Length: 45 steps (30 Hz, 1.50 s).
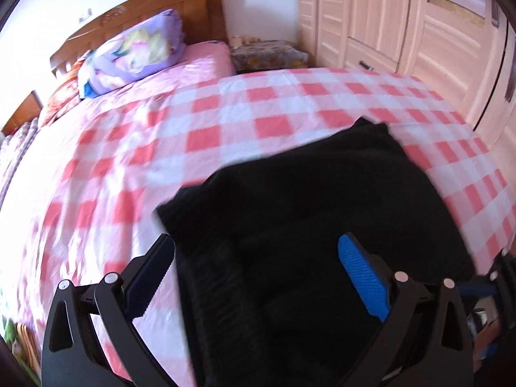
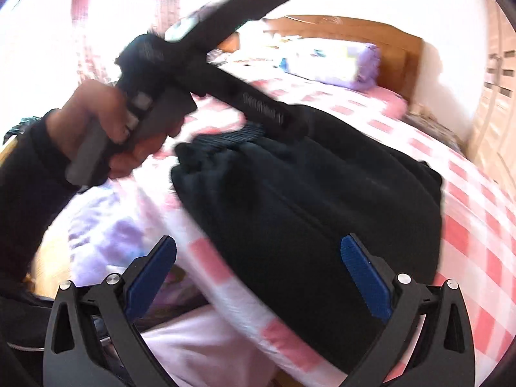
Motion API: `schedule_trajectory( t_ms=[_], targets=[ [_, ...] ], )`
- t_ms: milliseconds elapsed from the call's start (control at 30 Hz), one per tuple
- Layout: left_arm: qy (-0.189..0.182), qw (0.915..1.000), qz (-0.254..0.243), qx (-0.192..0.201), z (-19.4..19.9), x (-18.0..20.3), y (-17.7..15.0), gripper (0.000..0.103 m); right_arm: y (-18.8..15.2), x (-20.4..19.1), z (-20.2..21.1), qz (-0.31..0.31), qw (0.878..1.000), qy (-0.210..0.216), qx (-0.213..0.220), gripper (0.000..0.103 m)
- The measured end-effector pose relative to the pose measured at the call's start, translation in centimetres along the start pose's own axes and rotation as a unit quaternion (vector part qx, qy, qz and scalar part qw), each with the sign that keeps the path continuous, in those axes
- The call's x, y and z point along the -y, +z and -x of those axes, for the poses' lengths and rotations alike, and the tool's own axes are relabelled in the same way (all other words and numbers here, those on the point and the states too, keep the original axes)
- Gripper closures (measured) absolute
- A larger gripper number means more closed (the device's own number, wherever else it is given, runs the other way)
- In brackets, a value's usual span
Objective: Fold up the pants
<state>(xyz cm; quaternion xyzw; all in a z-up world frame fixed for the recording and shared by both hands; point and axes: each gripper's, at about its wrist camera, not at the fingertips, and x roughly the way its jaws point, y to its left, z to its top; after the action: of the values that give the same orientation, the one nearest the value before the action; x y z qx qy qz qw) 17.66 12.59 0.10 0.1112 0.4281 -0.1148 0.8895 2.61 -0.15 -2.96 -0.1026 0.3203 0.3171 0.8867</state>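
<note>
My right gripper (image 2: 258, 277) and left gripper (image 1: 254, 274) both gaped empty, the folded pants (image 2: 316, 213) lying toward twelve o'clock on the bed (image 1: 225, 122).

Left gripper (image 1: 256, 254), jaws apart, over black pants (image 1: 306, 209) on bed (image 1: 193, 122).

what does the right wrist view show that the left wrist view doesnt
Only the right wrist view shows the person's hand gripping the left tongs' handle and the pants' ribbed waistband.

Only the left wrist view shows the wardrobe doors and the bedside table.

Both show the black pants on the checked bedspread, the purple pillow, the wooden headboard, and open tongs empty.
</note>
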Motion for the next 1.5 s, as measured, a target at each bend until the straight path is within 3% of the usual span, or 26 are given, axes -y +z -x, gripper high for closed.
schedule_trajectory(
  t_ms=[67, 167, 267, 333, 400, 467, 533, 633, 700, 833, 900, 967, 1100, 1233, 1267, 1400, 1433, 1500],
  targets=[
    [0.007, 0.9999, 0.01, -0.008, -0.4, -1.1, -1.3, 0.002, 0.1, -0.9, -0.1, 0.01, 1.0, 0.014, 0.009, 0.004],
    [-0.015, 0.9984, 0.045, -0.03, -2.2, -2.7, -3.0, 0.001, -0.4, -2.4, -2.3, 0.035, 0.999, 0.026, -0.018, 0.004],
    [-0.055, 0.9936, 0.095, -0.028, -2.5, -4.1, -4.0, 0.001, -1.5, -4.2, -3.5, 0.089, 0.995, -0.019, -0.031, 0.004],
    [-0.037, 0.994, 0.102, -0.014, -1.3, -4.2, -4.3, 0.002, -1.2, -4.1, -2.9, 0.081, 0.996, -0.004, -0.033, 0.004],
    [-0.009, 0.9958, 0.091, 0.008, 0.3, -3.6, -4.6, 0.002, -0.7, -4.0, -1.9, 0.059, 0.998, 0.035, -0.013, 0.004],
    [0.015, 0.9963, 0.085, 0.005, 0.7, -3.3, -5.3, 0.002, -0.9, -4.5, -2.5, 0.065, 0.997, 0.04, -0.021, 0.004],
    [0.0, 0.9949, 0.101, 0.002, 0.5, -3.9, -5.9, 0.001, -1.6, -4.7, -3.8, 0.072, 0.996, 0.03, -0.044, 0.004],
    [0.002, 0.9931, 0.117, -0.001, 1.1, -4.2, -6.0, 0.001, -1.3, -4.2, -2.3, 0.057, 0.996, 0.056, -0.039, 0.004],
    [0.031, 0.9937, 0.106, 0.022, 3.1, -3.1, -6.1, 0.002, -1.1, -3.5, -0.1, 0.04, 0.997, 0.065, -0.013, 0.004],
    [-0.011, 0.9939, 0.073, 0.083, 7.2, 0.4, -7.6, 0.002, -2.6, -0.3, 3.5, -0.017, 0.999, 0.014, 0.03, 0.004],
    [0.003, 0.9948, 0.048, 0.09, 7.2, 1.9, -8.3, 0.002, -4.2, 1.8, 3.7, -0.059, 0.998, -0.014, 0.023, 0.004],
    [0.005, 0.9953, 0.038, 0.089, 6.9, 3.2, -8.6, 0.002, -5.5, 3.2, 3.3, -0.086, 0.996, -0.008, -0.004, 0.004],
    [-0.063, 0.9926, 0.019, 0.102, 7.5, 6.8, -6.8, 0.002, -5.9, 5.6, 6.8, -0.114, 0.992, 0.028, 0.049, 0.004],
    [-0.066, 0.988, -0.079, 0.114, 6.5, 12.3, -3.0, 0.002, -7.3, 11.0, 8.5, -0.213, 0.975, -0.012, 0.066, 0.004],
    [-0.069, 0.9882, -0.09, 0.103, 5.5, 13.0, -0.8, 0.002, -7.7, 11.6, 8.6, -0.223, 0.972, 0.001, 0.068, 0.004],
    [-0.076, 0.9893, -0.123, -0.016, -1.8, 15.3, 8.0, 0.002, -6.8, 9.3, 7.7, -0.187, 0.978, 0.039, 0.081, 0.004],
    [-0.082, 0.9847, -0.143, -0.057, -4.5, 16.3, 9.5, 0.002, -6.2, 8.2, 6.9, -0.167, 0.982, 0.038, 0.08, 0.004],
    [-0.077, 0.9731, -0.193, -0.1, -8.7, 18.1, 10.9, 0.002, -5.8, 7.1, 5.0, -0.147, 0.986, 0.049, 0.061, 0.004]
  ],
)
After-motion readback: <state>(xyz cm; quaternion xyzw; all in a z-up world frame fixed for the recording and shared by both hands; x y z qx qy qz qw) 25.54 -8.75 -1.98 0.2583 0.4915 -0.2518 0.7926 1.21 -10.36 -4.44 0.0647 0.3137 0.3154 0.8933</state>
